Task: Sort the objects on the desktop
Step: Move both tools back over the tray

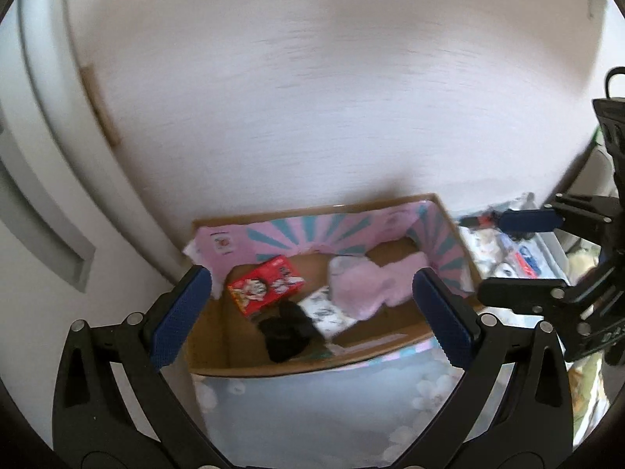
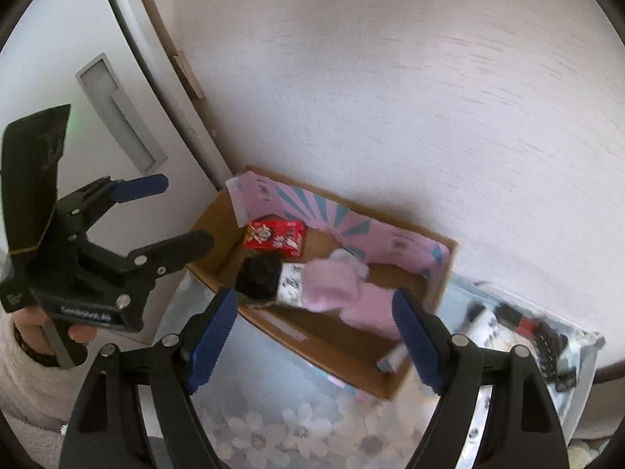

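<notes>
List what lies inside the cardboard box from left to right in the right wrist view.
Red printed carton → black bundle → white patterned packet → fluffy pink cloth.

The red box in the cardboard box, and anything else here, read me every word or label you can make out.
None can be read.
Red box: cartoon figures, lettering blurred.
Pink liner of the cardboard box: small printed marks, too blurred.
Left tool body: white lettering, illegible.

Pale textured wall (image 1: 332, 97) fills twelve o'clock; white cabinet door (image 2: 78, 58) with recessed handle (image 2: 117, 113) at ten o'clock.
</notes>
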Tool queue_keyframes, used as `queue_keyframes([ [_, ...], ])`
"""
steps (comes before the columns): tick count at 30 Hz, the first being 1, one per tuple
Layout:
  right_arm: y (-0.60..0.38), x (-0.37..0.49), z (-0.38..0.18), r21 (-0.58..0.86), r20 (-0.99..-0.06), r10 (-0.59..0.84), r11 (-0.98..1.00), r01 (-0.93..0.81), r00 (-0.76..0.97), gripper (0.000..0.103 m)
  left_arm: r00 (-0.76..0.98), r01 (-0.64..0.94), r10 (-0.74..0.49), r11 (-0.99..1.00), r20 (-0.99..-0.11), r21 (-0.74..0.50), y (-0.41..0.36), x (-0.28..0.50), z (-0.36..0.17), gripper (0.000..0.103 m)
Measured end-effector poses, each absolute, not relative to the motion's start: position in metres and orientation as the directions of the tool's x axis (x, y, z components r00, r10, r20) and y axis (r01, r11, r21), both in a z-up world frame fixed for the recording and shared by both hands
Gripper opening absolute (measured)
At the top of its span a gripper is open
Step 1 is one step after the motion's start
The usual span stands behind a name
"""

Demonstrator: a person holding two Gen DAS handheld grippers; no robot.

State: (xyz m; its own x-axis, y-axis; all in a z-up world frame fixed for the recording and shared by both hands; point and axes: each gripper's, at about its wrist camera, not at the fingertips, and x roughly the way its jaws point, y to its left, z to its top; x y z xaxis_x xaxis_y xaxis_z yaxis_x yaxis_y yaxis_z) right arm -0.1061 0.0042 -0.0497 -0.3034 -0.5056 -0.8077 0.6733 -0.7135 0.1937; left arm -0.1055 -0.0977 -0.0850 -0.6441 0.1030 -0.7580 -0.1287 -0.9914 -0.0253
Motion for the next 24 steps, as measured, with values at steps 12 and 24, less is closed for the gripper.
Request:
queue_keyframes([
  [12,0.171,-0.096,-0.036,0.129,-0.825,-0.376,-0.852,0.507,-0.421,0.078,-0.652,-0.27,0.168,-0.963,-0.739,0.019,-0.008,-0.075,-0.077,0.103],
  [24,0.261,-0.09,-0.073,0.126,-0.86,-0.318,-0.891,0.436,-0.4,0.078,-0.613,-0.321,0.196,-0.947,-0.765,0.014,0.119,-0.047,-0.122,0.103],
])
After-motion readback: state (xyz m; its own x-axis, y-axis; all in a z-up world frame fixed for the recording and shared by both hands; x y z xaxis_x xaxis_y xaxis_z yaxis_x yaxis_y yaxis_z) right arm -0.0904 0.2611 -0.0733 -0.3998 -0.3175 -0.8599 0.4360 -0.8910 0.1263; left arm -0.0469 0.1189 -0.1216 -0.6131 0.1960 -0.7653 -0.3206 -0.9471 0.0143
